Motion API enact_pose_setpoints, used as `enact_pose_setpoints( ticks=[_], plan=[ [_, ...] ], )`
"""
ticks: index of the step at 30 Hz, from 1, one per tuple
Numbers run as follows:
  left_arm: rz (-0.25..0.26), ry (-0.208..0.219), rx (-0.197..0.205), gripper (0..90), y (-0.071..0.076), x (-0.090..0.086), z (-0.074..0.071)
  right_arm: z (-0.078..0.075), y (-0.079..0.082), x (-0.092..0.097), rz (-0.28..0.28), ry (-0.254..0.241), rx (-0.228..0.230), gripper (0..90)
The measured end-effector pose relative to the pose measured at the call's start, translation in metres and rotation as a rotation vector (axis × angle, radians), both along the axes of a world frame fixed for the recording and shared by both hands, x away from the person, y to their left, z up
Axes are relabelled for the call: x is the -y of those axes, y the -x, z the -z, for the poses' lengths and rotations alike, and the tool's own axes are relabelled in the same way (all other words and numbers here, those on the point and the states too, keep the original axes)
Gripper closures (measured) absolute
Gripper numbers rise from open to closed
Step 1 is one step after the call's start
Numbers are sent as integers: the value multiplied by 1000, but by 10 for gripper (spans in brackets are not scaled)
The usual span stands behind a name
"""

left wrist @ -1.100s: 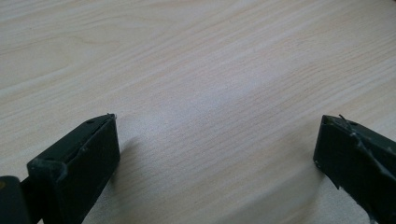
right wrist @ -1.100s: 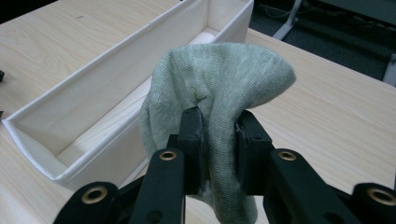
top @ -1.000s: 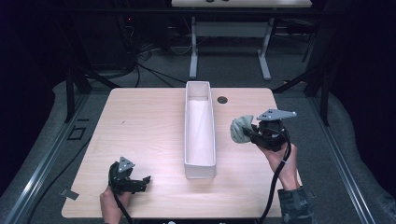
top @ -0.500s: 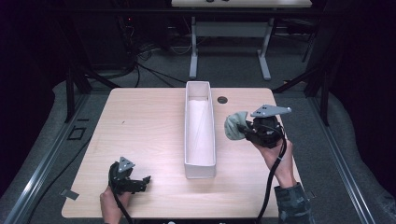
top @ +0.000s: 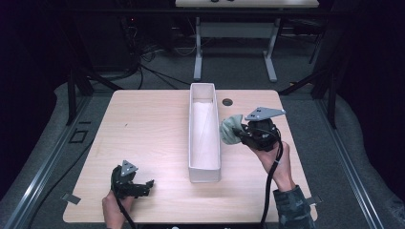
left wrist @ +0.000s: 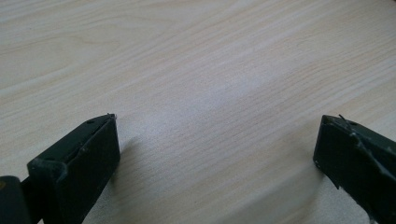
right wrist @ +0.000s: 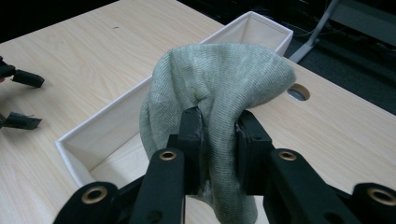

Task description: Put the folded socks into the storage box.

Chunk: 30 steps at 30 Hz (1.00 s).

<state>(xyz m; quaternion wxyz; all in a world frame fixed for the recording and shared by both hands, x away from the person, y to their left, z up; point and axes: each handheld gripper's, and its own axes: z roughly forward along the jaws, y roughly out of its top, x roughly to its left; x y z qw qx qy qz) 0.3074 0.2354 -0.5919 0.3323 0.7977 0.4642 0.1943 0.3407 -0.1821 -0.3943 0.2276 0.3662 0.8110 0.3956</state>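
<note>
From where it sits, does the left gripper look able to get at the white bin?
Probably yes: the left gripper rests open on the table, and only bare wood lies between it and the bin.

The high view sits fixed above my side of the surface [top: 153, 143], looking forward and down from well off, so the whole top and the floor beyond it fit in. The camera on my left claw [left wrist: 215, 154] points steeply down at bare wood from very close. The one on my right claw [right wrist: 219, 140] rides low and near, looking along the jaws across the long white box [right wrist: 107, 123] toward the far edge. That box [top: 204, 157] also appears from above, and my left claw [right wrist: 18, 100] shows small in the right gripper view, as it does from overhead [top: 143, 187].
</note>
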Motion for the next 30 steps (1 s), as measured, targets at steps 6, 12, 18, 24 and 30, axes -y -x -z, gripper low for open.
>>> enact_pose_setpoints(
  ticks=[6,12,18,24,30],
  plan=[
    [0,0,0,2,0,0,0,0,1,-7,-23,5,6,745],
    [0,0,0,2,0,0,0,-2,1,-15,-33,7,15,745],
    [-1,1,1,2,0,0,0,0,2,-21,-48,0,8,744],
    [-1,1,2,2,0,0,0,1,1,-25,-58,-10,0,742],
    [0,0,0,2,0,0,0,3,1,-29,-69,-14,-10,741]
  ],
)
